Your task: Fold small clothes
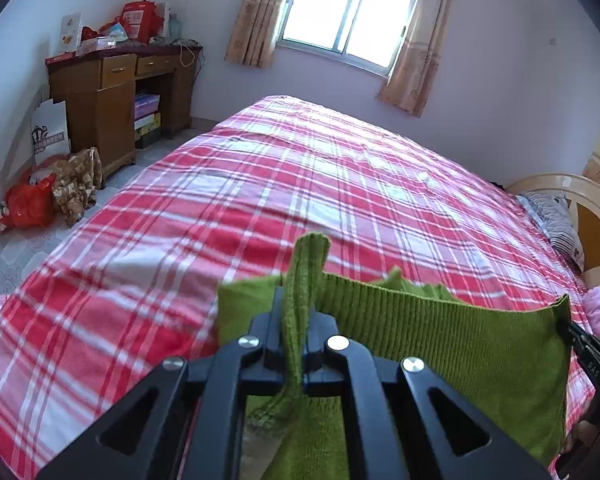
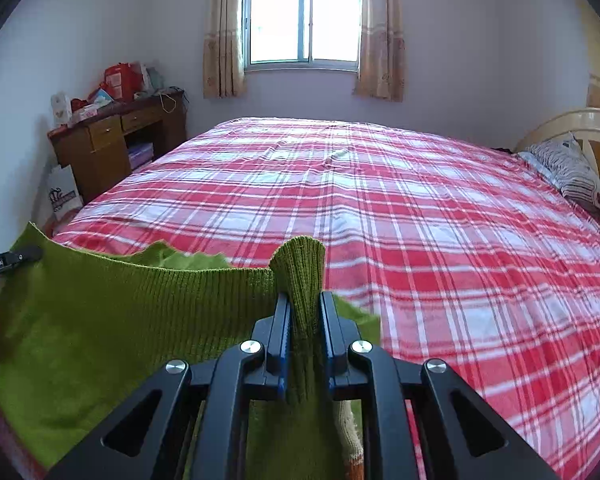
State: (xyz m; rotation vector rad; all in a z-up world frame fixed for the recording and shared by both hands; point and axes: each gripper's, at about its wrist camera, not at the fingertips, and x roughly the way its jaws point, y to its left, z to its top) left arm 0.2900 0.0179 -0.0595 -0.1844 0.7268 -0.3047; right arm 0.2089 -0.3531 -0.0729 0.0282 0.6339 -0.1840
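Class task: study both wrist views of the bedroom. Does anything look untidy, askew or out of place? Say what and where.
Mostly tidy: the plaid bed cover lies flat. The clutter is by the wooden desk: a red plastic bag and a crumpled patterned cloth lie on the floor, and boxes crowd its top. The green knit garment is simply held stretched between both grippers.

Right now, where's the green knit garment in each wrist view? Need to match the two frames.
Left wrist view: green knit garment fills the lower centre to right, pinched in the left gripper, its far corner held by the right gripper at the right edge.
Right wrist view: it fills the lower left to centre, pinched in the right gripper; left gripper at the left edge.
Shared landmark: the window.
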